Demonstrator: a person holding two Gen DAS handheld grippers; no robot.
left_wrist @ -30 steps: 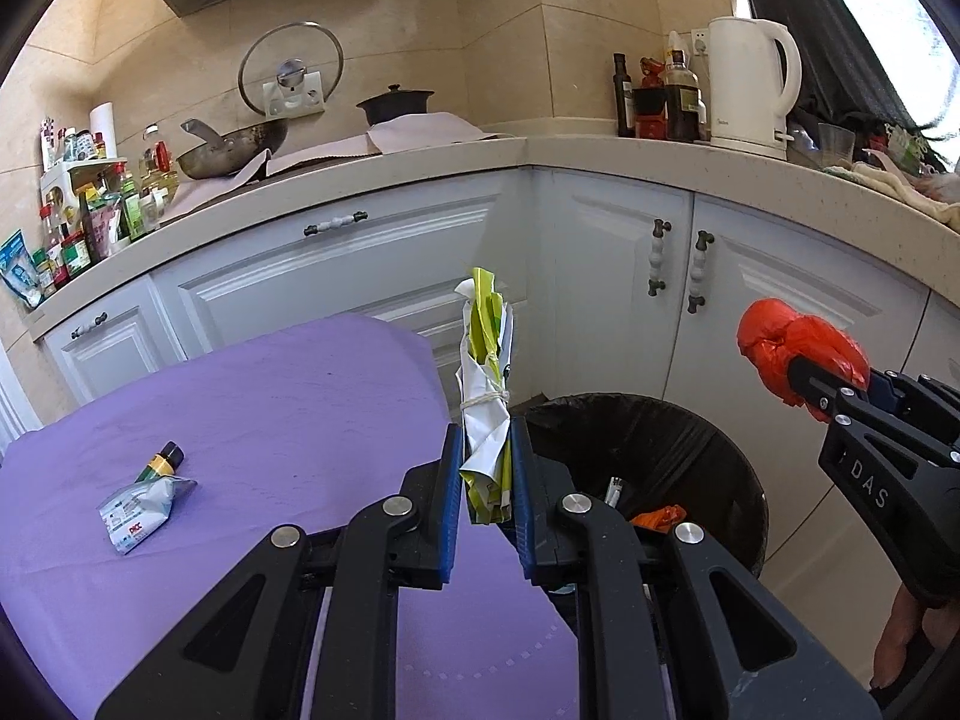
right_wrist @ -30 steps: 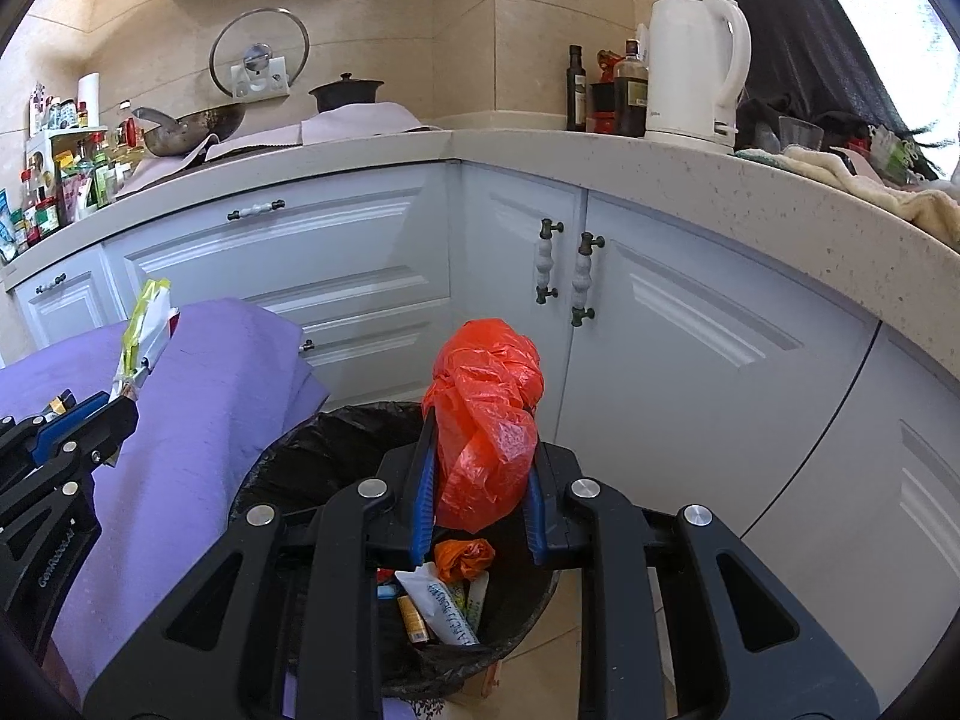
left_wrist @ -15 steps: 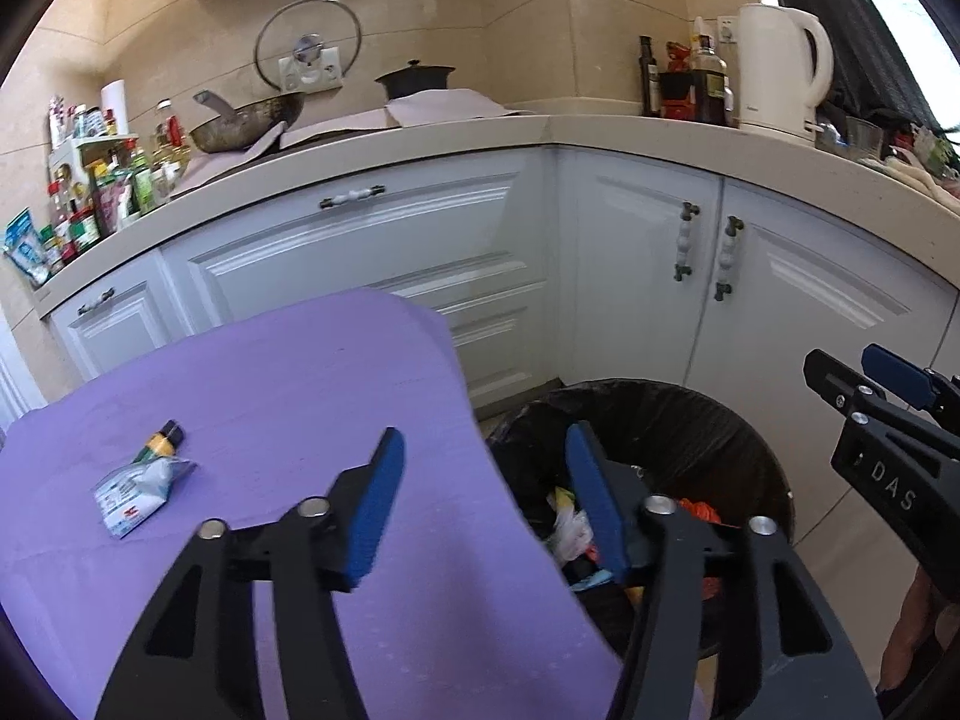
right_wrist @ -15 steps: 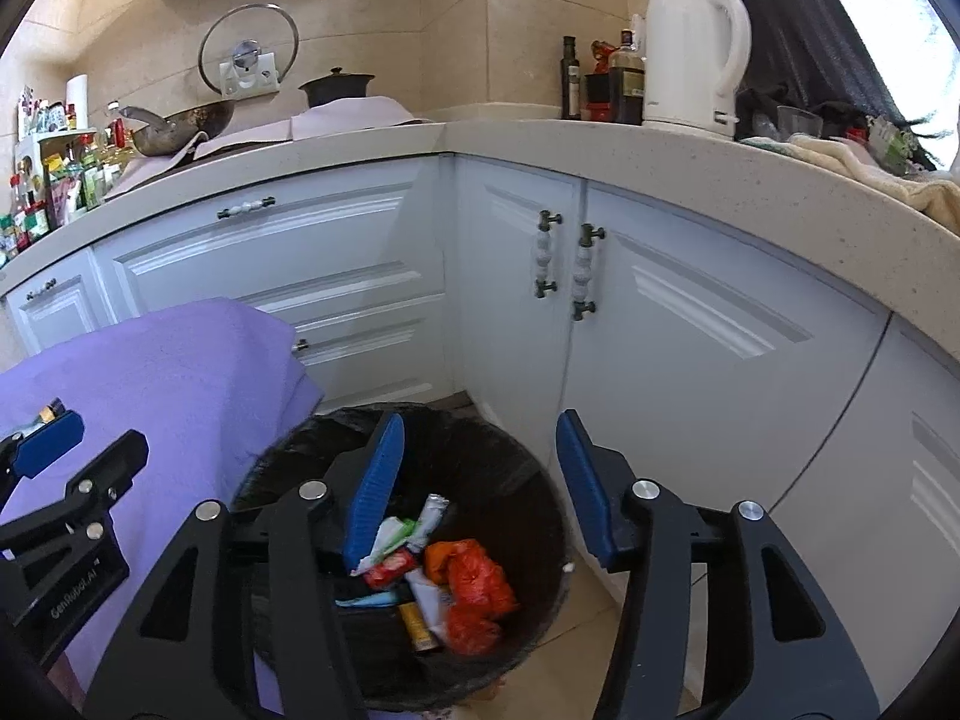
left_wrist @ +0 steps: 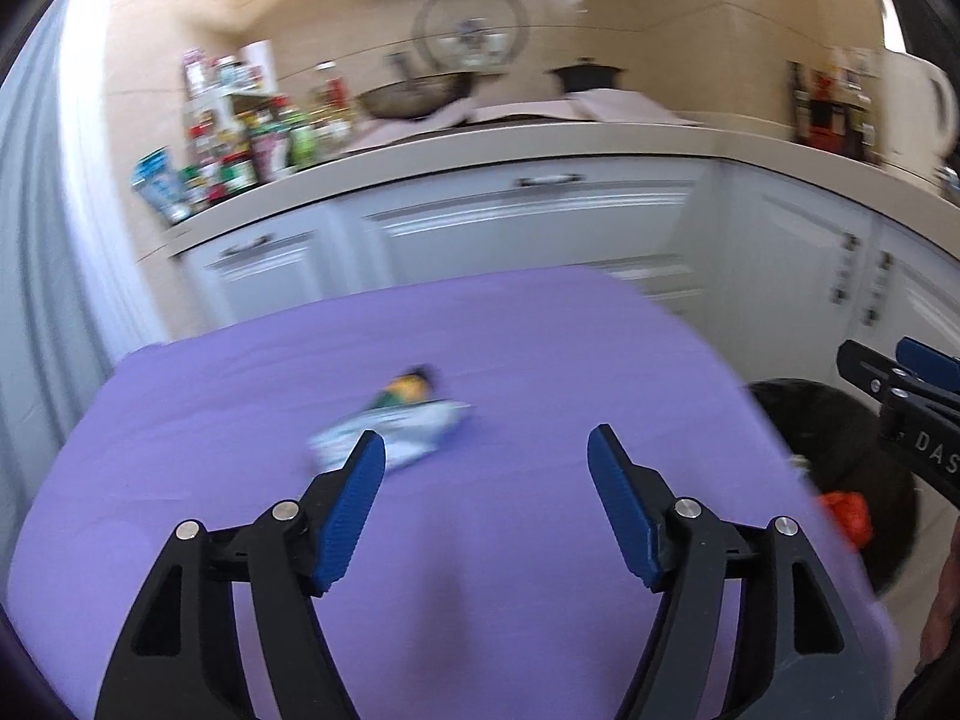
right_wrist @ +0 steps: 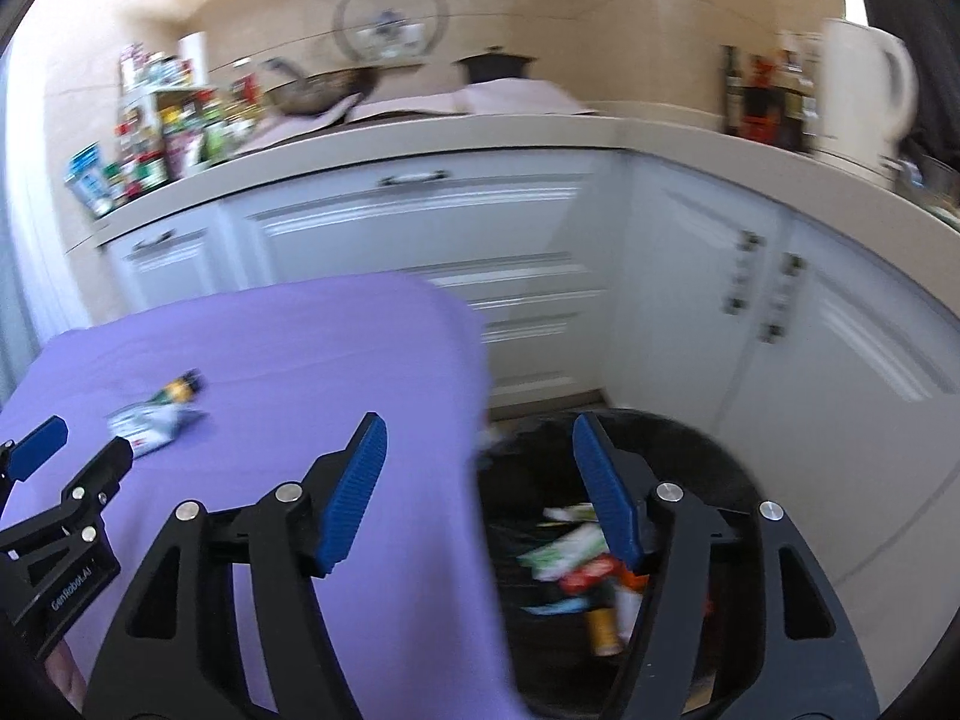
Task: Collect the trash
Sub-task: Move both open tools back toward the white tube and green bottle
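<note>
Our left tongs [left_wrist: 486, 456] and right tongs [right_wrist: 474, 444], just opening, gape empty; bin [right_wrist: 708, 444] filled, squeezed tube [left_wrist: 396, 426] ahead remains

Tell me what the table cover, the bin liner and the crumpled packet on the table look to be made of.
Purple table cover: seems woven fabric, matte; it drapes softly over the edge with faint creases.
Bin liner: likely thin black plastic film, slightly glossy and wrinkled around the rim.
Crumpled packet: probably printed plastic or foil laminate, pale and creased; motion blur leaves this open.
</note>
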